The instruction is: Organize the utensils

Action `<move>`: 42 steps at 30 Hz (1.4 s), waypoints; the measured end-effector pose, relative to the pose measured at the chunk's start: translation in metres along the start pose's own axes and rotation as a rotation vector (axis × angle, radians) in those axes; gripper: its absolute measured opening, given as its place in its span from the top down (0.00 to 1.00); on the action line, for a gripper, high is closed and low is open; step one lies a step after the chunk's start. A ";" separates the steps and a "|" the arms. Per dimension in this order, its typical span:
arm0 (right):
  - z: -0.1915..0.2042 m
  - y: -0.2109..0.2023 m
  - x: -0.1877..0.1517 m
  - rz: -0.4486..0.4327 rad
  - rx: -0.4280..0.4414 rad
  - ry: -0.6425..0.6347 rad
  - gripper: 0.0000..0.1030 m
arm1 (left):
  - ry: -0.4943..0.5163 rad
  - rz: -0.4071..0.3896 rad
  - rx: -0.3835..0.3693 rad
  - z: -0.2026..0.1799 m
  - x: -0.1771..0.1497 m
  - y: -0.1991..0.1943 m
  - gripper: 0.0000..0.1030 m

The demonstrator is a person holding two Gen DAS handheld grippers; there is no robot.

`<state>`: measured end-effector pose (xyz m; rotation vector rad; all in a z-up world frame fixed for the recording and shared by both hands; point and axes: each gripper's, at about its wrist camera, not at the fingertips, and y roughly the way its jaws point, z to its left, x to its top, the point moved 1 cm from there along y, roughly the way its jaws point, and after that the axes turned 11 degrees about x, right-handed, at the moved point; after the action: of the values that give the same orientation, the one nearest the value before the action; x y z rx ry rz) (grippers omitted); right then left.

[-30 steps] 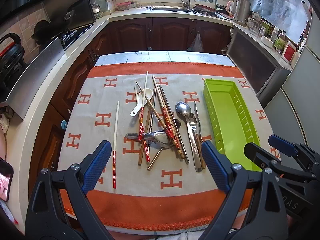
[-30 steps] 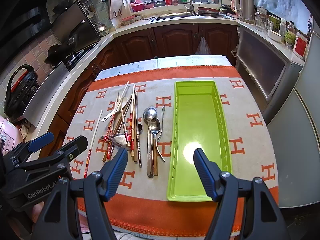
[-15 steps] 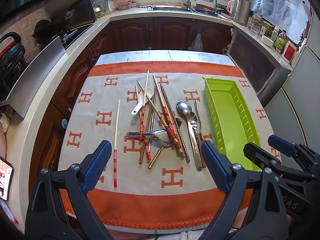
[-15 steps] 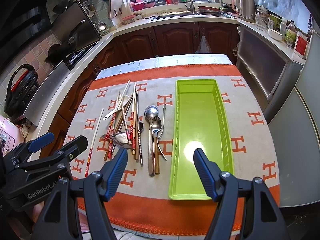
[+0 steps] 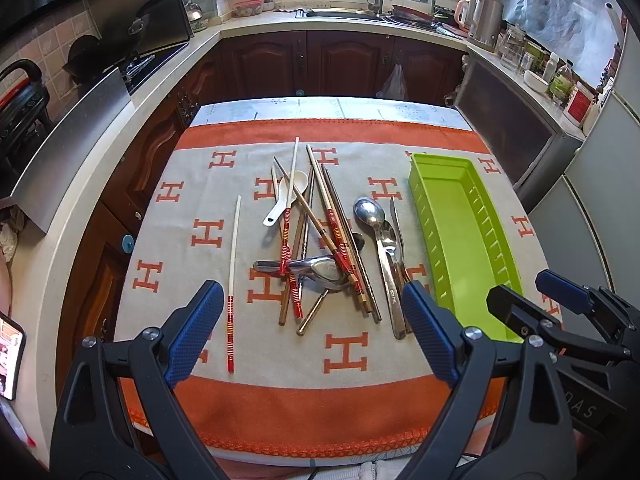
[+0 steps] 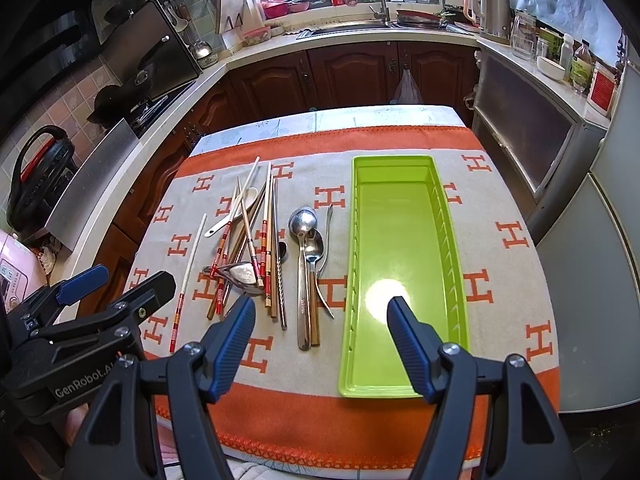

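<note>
A heap of chopsticks [image 5: 320, 240] [image 6: 256, 240], a white ceramic spoon [image 5: 286, 196] [image 6: 236, 212] and metal spoons [image 5: 380, 248] [image 6: 306, 264] lies mid-table on an orange and beige cloth. One white chopstick with a red end [image 5: 232, 280] [image 6: 188, 276] lies apart to the left. A lime green tray [image 5: 464, 232] [image 6: 400, 264] stands empty to the right of the heap. My left gripper [image 5: 310, 332] hovers open near the front edge, below the heap. Over the tray's near end, my right gripper [image 6: 320, 344] is open, holding nothing.
The cloth [image 5: 180, 240] covers a small table ringed by kitchen counters [image 5: 132, 96] and dark cabinets [image 5: 344, 64]. A sink [image 6: 360, 28] sits at the back, a kettle [image 6: 492, 12] and jars at the back right. A fridge [image 6: 592, 312] stands close on the right.
Both cameras have drifted slightly forward and down toward the table. The utensils and the tray have not moved, and both grippers stay open.
</note>
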<state>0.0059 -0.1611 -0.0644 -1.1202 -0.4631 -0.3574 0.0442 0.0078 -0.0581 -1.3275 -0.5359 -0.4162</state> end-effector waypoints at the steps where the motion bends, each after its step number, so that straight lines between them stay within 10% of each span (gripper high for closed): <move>1: 0.000 0.000 0.000 0.000 0.000 0.000 0.34 | 0.000 0.000 -0.001 0.000 0.000 0.000 0.13; 21: 0.024 0.012 0.027 0.013 -0.009 -0.099 0.34 | -0.080 -0.102 0.043 0.070 0.020 0.010 0.13; 33: 0.047 0.087 0.079 0.119 0.091 -0.118 0.35 | -0.036 0.075 0.045 0.101 0.021 0.087 0.13; 42: 0.066 0.172 0.081 0.286 0.170 -0.053 0.56 | -0.045 0.248 0.045 0.095 -0.003 0.174 0.27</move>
<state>0.1482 -0.0354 -0.1314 -1.0143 -0.3661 -0.0372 0.1295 0.1353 -0.1836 -1.3432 -0.4095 -0.1699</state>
